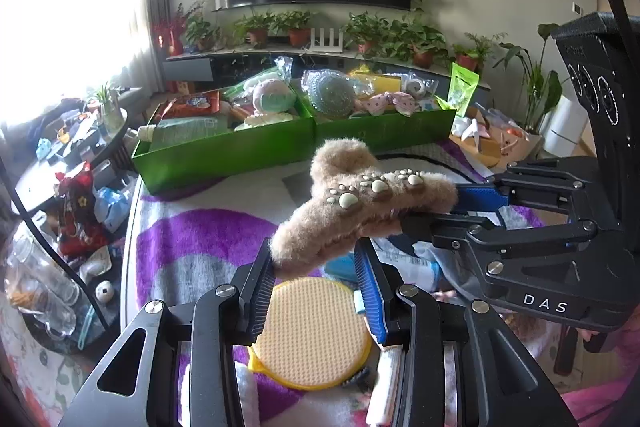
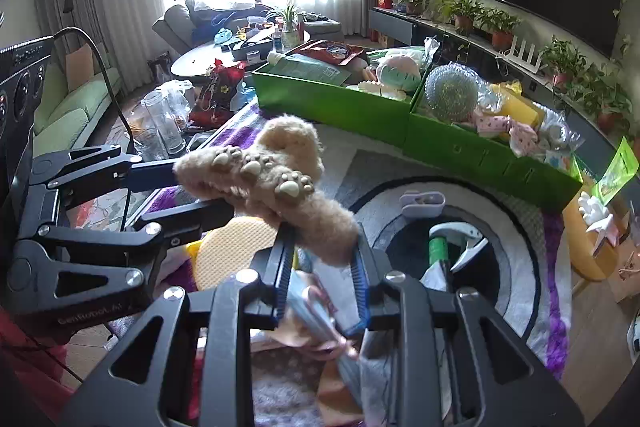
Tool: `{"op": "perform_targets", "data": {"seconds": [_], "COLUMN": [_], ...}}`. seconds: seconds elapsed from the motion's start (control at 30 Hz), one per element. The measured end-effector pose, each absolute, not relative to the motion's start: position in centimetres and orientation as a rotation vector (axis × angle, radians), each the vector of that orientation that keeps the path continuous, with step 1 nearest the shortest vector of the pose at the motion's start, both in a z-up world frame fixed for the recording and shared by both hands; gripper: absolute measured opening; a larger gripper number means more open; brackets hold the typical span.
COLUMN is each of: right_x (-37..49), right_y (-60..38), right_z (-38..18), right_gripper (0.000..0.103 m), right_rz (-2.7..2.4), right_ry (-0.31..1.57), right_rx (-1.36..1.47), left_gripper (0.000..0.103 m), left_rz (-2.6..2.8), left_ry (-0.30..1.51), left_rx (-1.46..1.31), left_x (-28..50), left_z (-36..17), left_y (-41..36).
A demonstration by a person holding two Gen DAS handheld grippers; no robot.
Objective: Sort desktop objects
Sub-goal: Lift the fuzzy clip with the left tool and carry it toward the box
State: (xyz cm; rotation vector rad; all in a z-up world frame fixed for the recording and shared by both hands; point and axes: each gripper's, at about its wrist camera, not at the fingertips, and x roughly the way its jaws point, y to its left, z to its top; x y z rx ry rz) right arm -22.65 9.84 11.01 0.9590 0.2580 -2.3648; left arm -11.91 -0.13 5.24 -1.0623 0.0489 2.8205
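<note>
Fuzzy tan hair claw (image 1: 360,199) held up over the rug (image 1: 192,247), we had left gripper (image 1: 316,279) clamped on one end, right gripper (image 1: 436,209) clamped on the other, green boxes (image 1: 248,147) behind.

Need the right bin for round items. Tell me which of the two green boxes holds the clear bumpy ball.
The right-hand green box, as the left wrist view shows them: the clear bumpy ball sits at its left end. The left-hand green box holds snack packets and plush instead.
</note>
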Motion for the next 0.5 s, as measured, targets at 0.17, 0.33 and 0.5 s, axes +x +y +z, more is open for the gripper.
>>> {"op": "perform_targets", "data": {"seconds": [0.17, 0.33, 0.5], "right_x": [-23.7, -24.9, -26.0], "right_y": [9.5, 9.2, 8.9], "right_z": [11.3, 11.6, 11.9], "right_gripper": [0.028, 0.028, 0.028], "right_rz": [-2.369, -2.374, -2.377], "right_ry": [0.299, 0.318, 0.319], "right_rx": [0.947, 0.938, 0.937], "left_gripper": [0.040, 0.040, 0.040], "left_rz": [2.820, 2.824, 2.823], "left_ry": [0.049, 0.040, 0.028], "left_rx": [-1.073, -1.078, -1.079], "left_x": [-13.3, -14.6, -15.7], "left_z": [5.5, 5.5, 5.6], "left_y": [-0.4, -0.8, -1.2]}}
